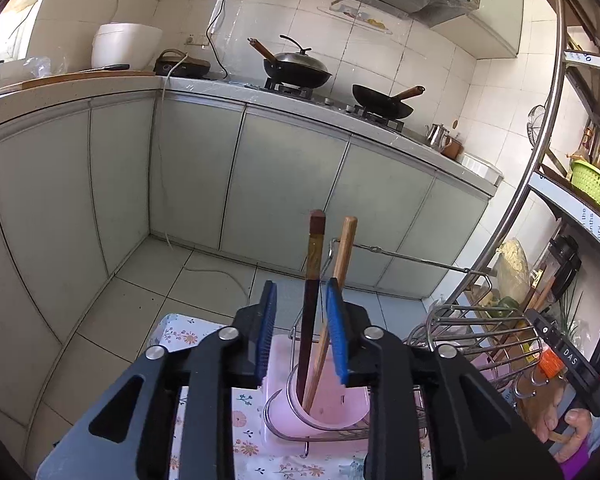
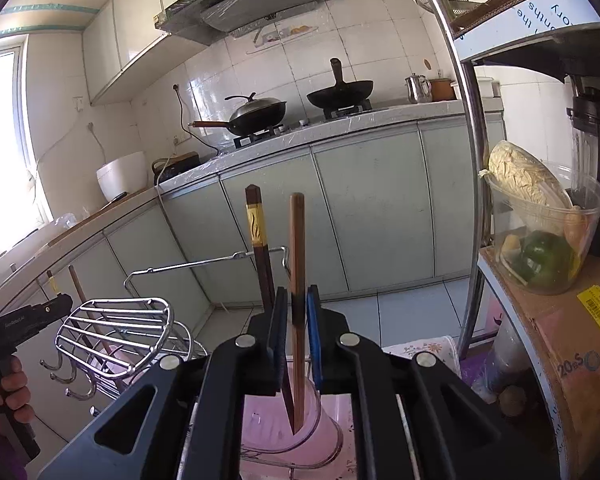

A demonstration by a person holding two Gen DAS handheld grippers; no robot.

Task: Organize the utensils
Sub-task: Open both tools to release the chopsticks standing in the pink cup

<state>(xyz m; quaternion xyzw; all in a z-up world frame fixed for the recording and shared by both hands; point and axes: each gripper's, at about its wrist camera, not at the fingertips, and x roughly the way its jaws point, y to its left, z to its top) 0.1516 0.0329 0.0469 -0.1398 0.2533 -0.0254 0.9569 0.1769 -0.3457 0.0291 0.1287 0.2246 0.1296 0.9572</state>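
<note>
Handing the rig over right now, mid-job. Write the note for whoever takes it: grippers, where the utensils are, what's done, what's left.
Left gripper: open, its pads either side of both chopsticks, gripping neither.
Right gripper: shut on the light wooden chopstick, whose tip is down inside the pink holder cup.
The dark chopstick stands in the same cup.
Done: both chopsticks are in the cup on the wire rack.
Left: open the right gripper and pull both grippers back. No other loose utensils can be seen from these views.
</note>
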